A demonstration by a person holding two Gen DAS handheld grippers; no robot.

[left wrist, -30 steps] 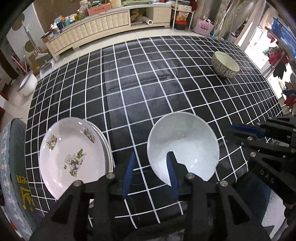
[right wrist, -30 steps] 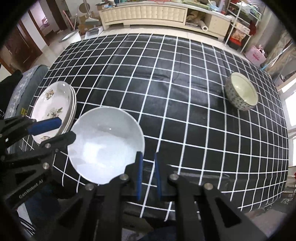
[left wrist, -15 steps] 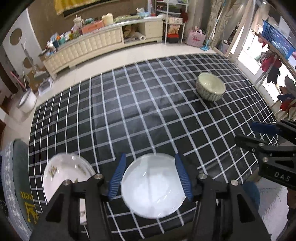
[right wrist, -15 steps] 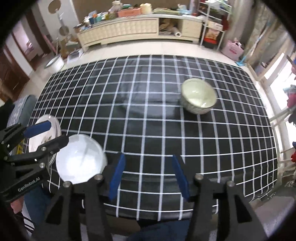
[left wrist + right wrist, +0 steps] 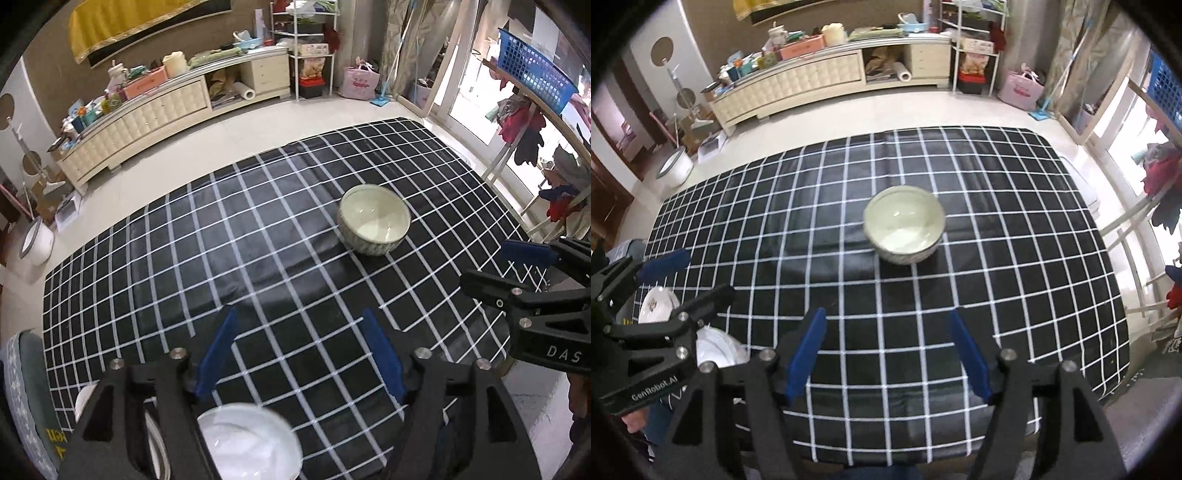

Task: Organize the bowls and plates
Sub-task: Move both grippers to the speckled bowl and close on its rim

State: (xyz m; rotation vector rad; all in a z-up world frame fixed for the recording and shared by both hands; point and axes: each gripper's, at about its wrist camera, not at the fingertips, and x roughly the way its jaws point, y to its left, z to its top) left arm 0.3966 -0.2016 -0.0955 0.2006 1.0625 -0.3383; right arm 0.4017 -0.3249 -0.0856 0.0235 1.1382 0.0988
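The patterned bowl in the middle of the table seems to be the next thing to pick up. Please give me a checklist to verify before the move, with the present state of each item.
1. Patterned bowl upright on the checked tablecloth: ok.
2. Bowl is empty: ok, nothing visible inside.
3. Right gripper open and holding nothing: ok.
4. Left gripper open and holding nothing: ok.
5. Cloth between right gripper and bowl free of objects: ok.
6. White bowl and decorated plate set securely at the near left edge: cannot tell, mostly hidden.

Table under black white-grid cloth (image 5: 997,258), patterned bowl (image 5: 904,236) mid-table, white bowl (image 5: 251,443) beside stacked plates (image 5: 655,304) at near-left edge.
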